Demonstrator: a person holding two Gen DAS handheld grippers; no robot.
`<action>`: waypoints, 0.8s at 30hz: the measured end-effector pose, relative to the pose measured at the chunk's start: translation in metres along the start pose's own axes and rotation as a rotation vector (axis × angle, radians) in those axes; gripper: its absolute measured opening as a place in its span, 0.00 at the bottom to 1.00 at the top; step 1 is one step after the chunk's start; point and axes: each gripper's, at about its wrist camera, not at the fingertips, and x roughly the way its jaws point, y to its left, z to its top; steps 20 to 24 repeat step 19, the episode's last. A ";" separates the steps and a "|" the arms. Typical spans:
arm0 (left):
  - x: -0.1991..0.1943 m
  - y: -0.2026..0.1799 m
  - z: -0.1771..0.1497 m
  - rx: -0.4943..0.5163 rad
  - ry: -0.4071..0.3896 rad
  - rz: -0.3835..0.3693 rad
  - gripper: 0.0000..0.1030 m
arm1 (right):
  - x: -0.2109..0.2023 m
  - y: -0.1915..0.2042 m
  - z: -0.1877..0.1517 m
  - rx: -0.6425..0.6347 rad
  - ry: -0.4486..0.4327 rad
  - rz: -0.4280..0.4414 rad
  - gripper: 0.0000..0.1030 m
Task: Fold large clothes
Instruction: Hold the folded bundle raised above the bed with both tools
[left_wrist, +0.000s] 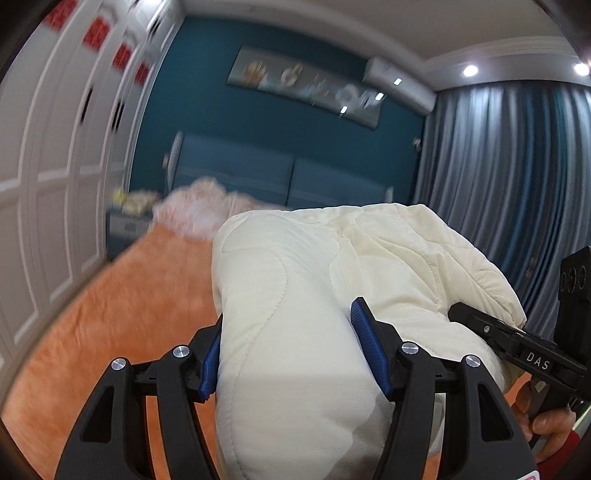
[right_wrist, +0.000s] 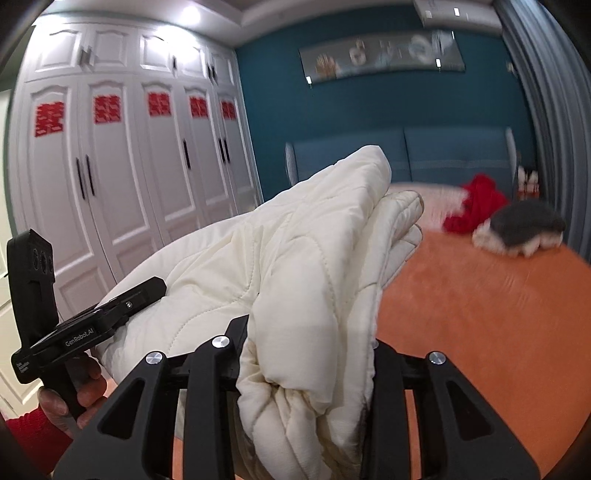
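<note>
A bulky cream quilted jacket (left_wrist: 295, 266) is bunched into a thick bundle and held up above the orange bed. In the left wrist view my left gripper (left_wrist: 288, 321) is shut on it, its blue pads pressing both sides of the padded roll. The right gripper's black finger (left_wrist: 480, 325) bites the same bundle at the right, with a hand below it. In the right wrist view my right gripper (right_wrist: 306, 332) is shut on gathered folds of the jacket (right_wrist: 295, 240). The left gripper's finger (right_wrist: 140, 295) clamps it at the left. The pads there are hidden by cloth.
An orange bedspread (right_wrist: 480, 314) lies under the bundle. A red garment (right_wrist: 476, 206) and a grey-and-white one (right_wrist: 524, 229) lie near the blue headboard (right_wrist: 443, 155). A pink fluffy heap (left_wrist: 195, 210) sits at the bed's head. White wardrobe doors (right_wrist: 129, 184) stand left, curtains (left_wrist: 498, 166) right.
</note>
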 end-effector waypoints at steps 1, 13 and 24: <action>0.010 0.008 -0.008 -0.009 0.024 0.007 0.58 | 0.017 -0.004 -0.012 0.016 0.032 0.000 0.29; 0.080 0.095 -0.166 -0.175 0.351 0.138 0.63 | 0.124 -0.035 -0.194 0.211 0.428 0.035 0.46; 0.033 0.108 -0.184 -0.246 0.457 0.119 0.68 | 0.078 -0.050 -0.212 0.342 0.481 0.078 0.68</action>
